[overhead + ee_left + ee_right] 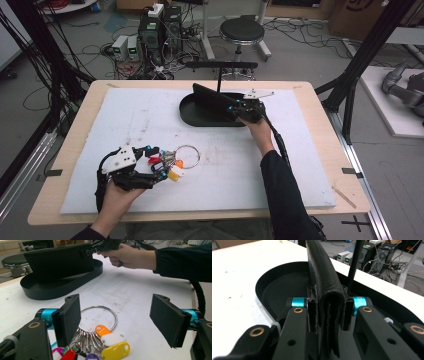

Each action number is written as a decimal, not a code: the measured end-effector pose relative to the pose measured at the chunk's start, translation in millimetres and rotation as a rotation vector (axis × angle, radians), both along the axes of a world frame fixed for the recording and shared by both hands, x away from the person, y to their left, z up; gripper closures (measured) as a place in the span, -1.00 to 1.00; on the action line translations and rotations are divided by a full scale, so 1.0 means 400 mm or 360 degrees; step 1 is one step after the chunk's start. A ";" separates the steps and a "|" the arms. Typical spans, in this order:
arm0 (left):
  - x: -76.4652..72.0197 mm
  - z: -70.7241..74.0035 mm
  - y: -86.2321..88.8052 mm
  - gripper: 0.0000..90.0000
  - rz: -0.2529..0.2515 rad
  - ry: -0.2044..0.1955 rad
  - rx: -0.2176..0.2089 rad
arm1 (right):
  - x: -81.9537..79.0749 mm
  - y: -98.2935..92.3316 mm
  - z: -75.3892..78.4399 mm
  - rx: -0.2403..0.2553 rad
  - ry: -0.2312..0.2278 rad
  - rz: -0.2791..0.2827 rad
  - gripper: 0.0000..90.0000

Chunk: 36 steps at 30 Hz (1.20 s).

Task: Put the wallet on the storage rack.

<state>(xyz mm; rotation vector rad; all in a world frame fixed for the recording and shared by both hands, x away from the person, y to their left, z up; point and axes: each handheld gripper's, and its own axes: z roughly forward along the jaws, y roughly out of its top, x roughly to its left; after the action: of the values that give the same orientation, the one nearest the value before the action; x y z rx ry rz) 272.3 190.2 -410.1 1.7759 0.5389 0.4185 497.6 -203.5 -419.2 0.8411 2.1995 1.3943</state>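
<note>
right gripper [239, 111] at far side of tabletop [310, 102], over the black oval tray [192, 117]. its jaws pinch a black wallet [212, 102] by one end; in the right gripper view the folded leather edge of the wallet [325, 290] stands upright between the two pads, clamped on both sides, stitching visible. the wallet stands on edge inside the tray, leaning slightly, lower edge down in the tray's well. tray [267, 290] is shallow, dark, with a raised rim

left gripper [157, 162] near the front left of the white mat [280, 165], resting low in the person's left hand [117, 192]. its jaws are spread wide, nothing between the pads. in the left gripper view the two black pads stand well apart, with a key ring [98, 317] lying on the mat just beyond and between them

key ring: large metal loop with a bunch of plastic tags, orange, white, yellow, red, purple, fanned toward the left gripper. in the high view the key ring [187, 156] lies flat, tags just beside the gripper's tips; touching or not, cannot tell

wallet and tray also seen in the left gripper view, far left, with the right hand [132, 257] above them

black stool [242, 31] and computer boxes on the floor beyond the tabletop
</note>
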 end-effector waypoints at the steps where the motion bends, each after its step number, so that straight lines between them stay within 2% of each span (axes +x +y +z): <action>1: 0.000 0.000 0.000 -0.45 0.0001 0.0000 0.0001 | 0.000 -0.001 -0.001 0.0001 0.0002 0.0002 0.66; 8: -0.002 0.001 0.002 -0.45 0.0002 -0.0004 0.0005 | 0.003 -0.006 -0.005 0.0001 0.0036 -0.0003 0.64; 18: -0.003 0.000 0.004 -0.44 0.0011 -0.0001 0.0002 | 0.005 -0.012 -0.012 -0.0044 0.0084 -0.0010 0.61; 36: -0.004 -0.001 0.005 -0.44 0.0002 0.0002 0.0014 | 0.003 -0.016 -0.010 -0.0065 0.0089 -0.0013 0.58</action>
<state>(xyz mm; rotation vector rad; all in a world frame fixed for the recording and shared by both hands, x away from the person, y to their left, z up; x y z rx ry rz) 270.5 192.4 -410.4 1.7843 0.5398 0.4208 498.6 -210.0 -423.3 0.8836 2.2562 1.3327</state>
